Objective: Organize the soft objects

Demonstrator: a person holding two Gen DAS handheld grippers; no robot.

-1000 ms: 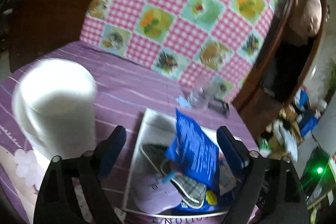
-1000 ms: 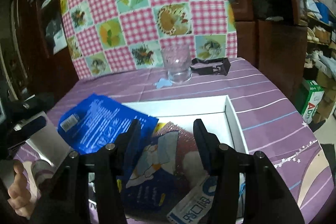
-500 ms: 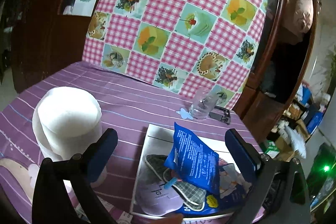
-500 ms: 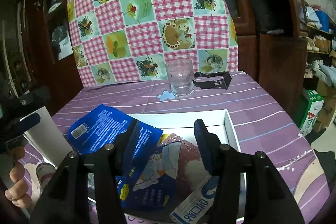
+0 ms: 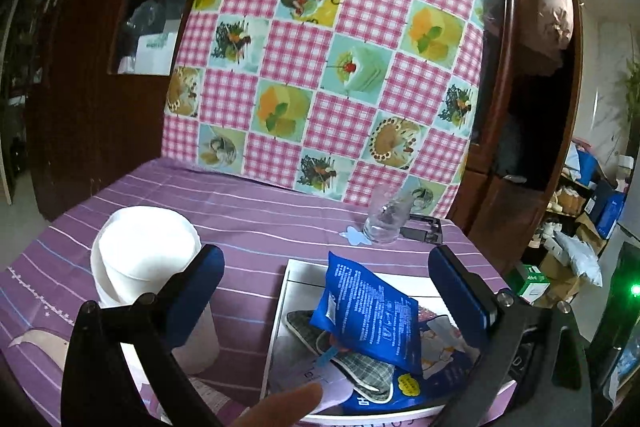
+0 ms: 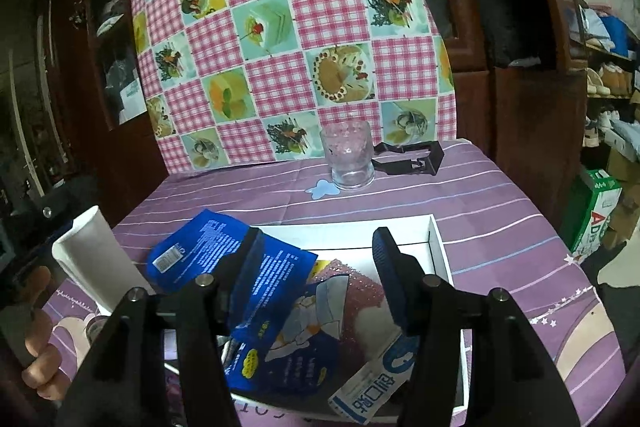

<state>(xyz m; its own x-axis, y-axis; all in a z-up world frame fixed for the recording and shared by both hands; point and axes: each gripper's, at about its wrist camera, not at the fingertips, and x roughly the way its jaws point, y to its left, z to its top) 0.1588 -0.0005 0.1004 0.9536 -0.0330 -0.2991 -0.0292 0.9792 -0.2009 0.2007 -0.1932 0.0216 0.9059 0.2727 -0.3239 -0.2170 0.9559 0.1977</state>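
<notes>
Hovering above a purple striped tablecloth (image 5: pixel 248 211), the left gripper (image 5: pixel 326 279) had its blue-padded jaws spread wide with nothing between them, and the right gripper (image 6: pixel 316 267) was likewise parted and empty over a shallow white box (image 6: pixel 438 247). Inside that box (image 5: pixel 280 303) lay the soft objects in a loose heap: a glossy blue pouch (image 5: pixel 368 311) propped upright and tilted against the pile, a grey checked fabric piece (image 5: pixel 360 367), a pale lilac item (image 5: pixel 320 383) and a dark blue printed packet (image 6: pixel 304 351) over something sparkly pink (image 6: pixel 356 291). The same blue pouch (image 6: pixel 224 251) overhung the box's left wall in the right view. A smooth white cylinder (image 5: pixel 148 267) stood upright just left of the box, close to the left jaw. Farther back, a clear textured glass (image 6: pixel 350 159) stood beside a black clip (image 6: pixel 412 157), before a pink gingham cloth (image 5: pixel 328 67). Bare cloth lay between glass and box.
</notes>
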